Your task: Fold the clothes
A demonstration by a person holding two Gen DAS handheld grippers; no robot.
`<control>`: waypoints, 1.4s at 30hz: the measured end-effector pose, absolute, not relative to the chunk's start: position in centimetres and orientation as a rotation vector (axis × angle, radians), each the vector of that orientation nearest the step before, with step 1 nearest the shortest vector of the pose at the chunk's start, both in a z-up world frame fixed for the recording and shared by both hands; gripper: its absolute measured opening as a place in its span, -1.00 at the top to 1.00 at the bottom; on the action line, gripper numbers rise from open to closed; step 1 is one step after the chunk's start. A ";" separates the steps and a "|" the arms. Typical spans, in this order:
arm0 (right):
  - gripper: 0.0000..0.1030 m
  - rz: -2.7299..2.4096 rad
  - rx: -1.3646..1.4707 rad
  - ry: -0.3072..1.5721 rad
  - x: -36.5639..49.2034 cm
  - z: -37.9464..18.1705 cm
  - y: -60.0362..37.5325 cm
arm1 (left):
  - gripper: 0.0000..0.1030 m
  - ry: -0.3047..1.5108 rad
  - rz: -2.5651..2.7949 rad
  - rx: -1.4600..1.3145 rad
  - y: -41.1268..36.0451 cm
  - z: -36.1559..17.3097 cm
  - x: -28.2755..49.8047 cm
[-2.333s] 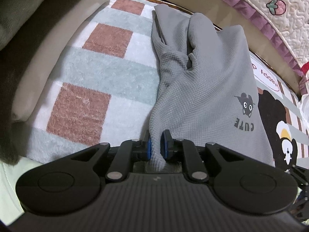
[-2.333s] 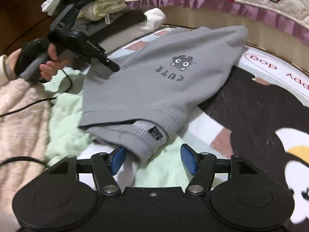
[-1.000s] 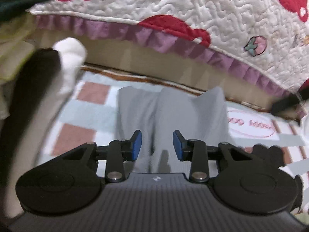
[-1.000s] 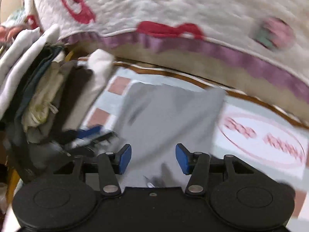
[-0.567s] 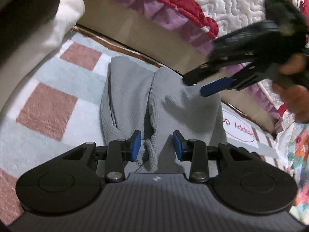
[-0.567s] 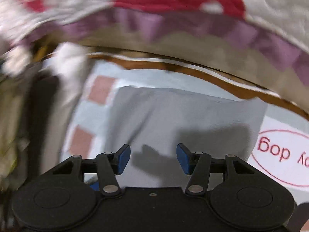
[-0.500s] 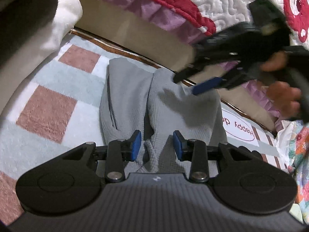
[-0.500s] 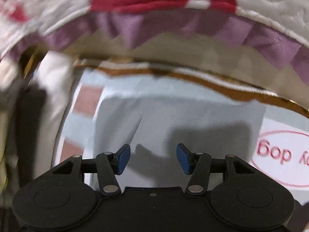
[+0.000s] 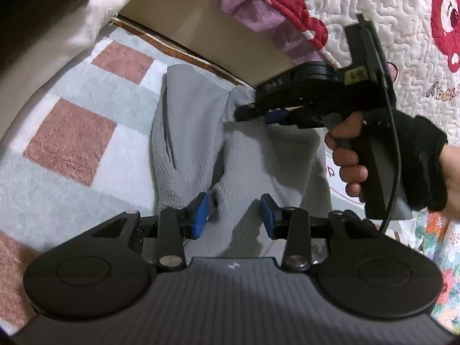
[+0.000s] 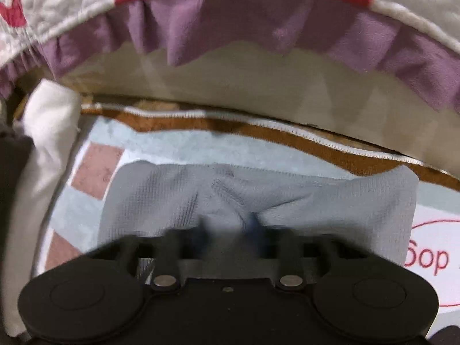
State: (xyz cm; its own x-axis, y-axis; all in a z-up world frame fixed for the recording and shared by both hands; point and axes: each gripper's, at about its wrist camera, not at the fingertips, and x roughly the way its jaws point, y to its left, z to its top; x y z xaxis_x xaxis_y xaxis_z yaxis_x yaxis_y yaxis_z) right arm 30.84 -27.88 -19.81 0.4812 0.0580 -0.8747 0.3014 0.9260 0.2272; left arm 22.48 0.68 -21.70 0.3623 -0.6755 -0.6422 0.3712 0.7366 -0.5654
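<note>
A grey waffle-knit garment [image 9: 187,149] lies folded into a narrow strip on a checked blanket [image 9: 72,132]. My left gripper [image 9: 232,215] hangs over its near end. Its jaws are opening, and a ridge of grey cloth lies between and below the blue pads [image 9: 198,215] without being pressed. My right gripper [image 9: 253,112], held by a hand in a black fingerless glove [image 9: 417,166], is down on the garment's far edge. In the right wrist view the right gripper [image 10: 228,231] is blurred. Its jaws are closing and a pinch of the garment [image 10: 345,210] puckers between them.
A quilt with a purple frill [image 10: 258,28] hangs over the far side, above a beige bed base. Stacked clothes with a white piece [image 10: 49,120] rise at the left. The blanket's brown border [image 10: 258,126] runs along the back. A floral cloth [image 9: 442,244] lies at the right.
The right gripper came down from above onto the garment's far edge and its jaws narrowed onto the cloth. The left gripper sank a little toward the near end and its jaws widened slightly.
</note>
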 end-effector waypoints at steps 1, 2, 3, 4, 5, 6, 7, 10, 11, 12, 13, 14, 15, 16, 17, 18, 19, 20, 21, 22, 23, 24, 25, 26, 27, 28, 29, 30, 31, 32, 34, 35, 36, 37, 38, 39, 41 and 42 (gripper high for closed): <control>0.78 -0.151 0.411 1.031 30.1 -19.7 -28.3 | 0.25 0.989 -0.691 -0.353 0.8 -21.7 22.5; 0.78 -0.140 0.426 0.984 29.2 -19.3 -28.6 | 0.25 0.988 -0.691 -0.354 0.9 -21.7 22.5; 0.79 -0.128 0.435 0.931 28.2 -18.8 -28.9 | 0.25 0.986 -0.691 -0.360 1.0 -21.7 22.5; 0.79 -0.115 0.443 0.879 27.2 -18.4 -29.2 | 0.23 0.984 -0.692 -0.363 1.0 -21.6 22.5; 0.79 -0.102 0.451 0.826 26.2 -17.9 -29.4 | 0.23 0.981 -0.693 -0.363 1.1 -21.5 22.4; 0.79 -0.084 0.452 0.774 25.2 -17.3 -29.6 | 0.22 0.975 -0.695 -0.358 1.1 -21.4 22.4; 0.79 -0.064 0.454 0.734 24.6 -16.8 -29.7 | 0.21 0.969 -0.697 -0.352 1.0 -21.3 22.3; 0.79 -0.004 0.464 0.637 23.3 -15.4 -29.7 | 0.21 0.965 -0.708 -0.343 0.8 -21.2 22.2; 0.79 0.012 0.464 0.622 23.4 -15.0 -29.5 | 0.21 0.965 -0.712 -0.341 0.7 -21.1 22.2; 0.79 0.031 0.454 0.614 23.7 -14.4 -29.1 | 0.21 0.961 -0.716 -0.338 0.8 -21.0 22.1; 0.79 0.047 0.444 0.610 24.1 -14.0 -28.6 | 0.21 0.955 -0.719 -0.334 0.9 -20.8 22.1; 0.79 0.060 0.431 0.608 24.6 -13.7 -28.0 | 0.21 0.945 -0.723 -0.331 1.1 -20.6 22.0; 0.79 0.072 0.420 0.611 25.3 -13.5 -27.3 | 0.20 0.931 -0.722 -0.334 1.4 -20.3 22.0; 0.79 0.081 0.409 0.622 26.2 -13.5 -26.5 | 0.19 0.923 -0.714 -0.345 1.8 -20.3 22.1; 0.78 0.078 0.393 0.643 27.1 -13.8 -25.6 | 0.16 0.918 -0.704 -0.359 2.2 -20.3 22.2; 0.75 0.072 0.370 0.683 28.3 -14.4 -24.7 | 0.14 0.925 -0.686 -0.377 2.6 -20.5 22.5; 0.74 0.081 0.365 0.711 29.1 -15.1 -24.2 | 0.15 0.937 -0.665 -0.398 3.0 -20.8 22.7; 0.72 0.096 0.367 0.732 29.9 -15.8 -23.9 | 0.15 0.947 -0.648 -0.410 3.3 -21.0 23.0; 0.65 0.111 0.369 0.753 30.6 -16.4 -23.5 | 0.15 0.956 -0.631 -0.413 3.6 -21.3 23.1; 0.61 0.126 0.390 0.750 30.6 -16.6 -23.7 | 0.15 0.962 -0.624 -0.410 3.7 -21.4 23.1; 0.60 0.139 0.420 0.738 30.2 -16.6 -24.0 | 0.15 0.965 -0.622 -0.404 3.7 -21.5 23.1; 0.59 0.152 0.449 0.725 29.8 -16.6 -24.4 | 0.15 0.969 -0.620 -0.398 3.7 -21.6 23.1; 0.45 0.157 0.484 0.707 29.0 -16.5 -25.0 | 0.14 0.969 -0.623 -0.394 3.6 -21.6 23.1; 0.31 0.145 0.515 0.692 28.2 -16.2 -25.9 | 0.14 0.968 -0.628 -0.391 3.5 -21.6 23.1; 0.11 0.127 0.544 0.678 27.3 -15.9 -26.7 | 0.14 0.968 -0.633 -0.391 3.4 -21.7 23.1; 0.11 0.106 0.554 0.665 26.2 -15.5 -27.5 | 0.14 0.968 -0.639 -0.392 3.2 -21.7 23.1; 0.11 0.084 0.555 0.652 25.1 -15.2 -28.4 | 0.14 0.970 -0.641 -0.391 3.1 -21.8 23.1; 0.11 0.062 0.557 0.639 24.0 -14.8 -29.2 | 0.11 0.972 -0.642 -0.390 2.9 -21.9 23.1; 0.11 0.034 0.545 0.636 23.0 -14.7 -29.9 | 0.10 0.974 -0.643 -0.389 2.7 -21.9 23.2; 0.11 0.004 0.528 0.638 22.0 -14.6 -30.7 | 0.09 0.975 -0.643 -0.389 2.5 -22.1 23.2; 0.11 -0.054 0.500 0.655 20.3 -15.1 -32.0 | 0.09 0.973 -0.640 -0.386 2.1 -22.2 23.4; 0.11 -0.077 0.499 0.668 19.8 -15.6 -32.6 | 0.10 0.967 -0.639 -0.383 1.8 -22.3 23.6; 0.11 -0.092 0.506 0.683 19.2 -16.1 -33.0 | 0.37 0.958 -0.654 -0.374 1.5 -22.3 23.8; 0.11 -0.099 0.511 0.695 18.7 -16.7 -33.3 | 0.91 0.947 -0.675 -0.363 1.2 -22.3 23.9; 0.11 -0.103 0.516 0.706 18.1 -17.2 -33.4 | 0.92 0.942 -0.679 -0.361 1.2 -22.1 23.9; 0.11 -0.104 0.516 0.714 17.6 -17.6 -33.5 | 0.92 0.931 -0.671 -0.365 1.5 -21.8 23.5; 0.11 -0.098 0.507 0.718 16.7 -18.3 -33.3 | 0.92 0.899 -0.625 -0.371 2.7 -21.1 22.7; 0.11 -0.094 0.503 0.719 16.3 -18.6 -33.3 | 0.92 0.911 -0.584 -0.370 3.4 -21.1 22.7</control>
State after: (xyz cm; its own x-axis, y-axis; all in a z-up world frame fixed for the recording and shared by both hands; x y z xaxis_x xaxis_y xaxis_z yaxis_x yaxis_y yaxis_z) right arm 16.28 -33.26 -18.64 0.7536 0.0870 -0.6515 0.2517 0.8775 0.4083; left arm 22.65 3.39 -21.14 0.4760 -0.6152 -0.6284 0.3138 0.7863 -0.5322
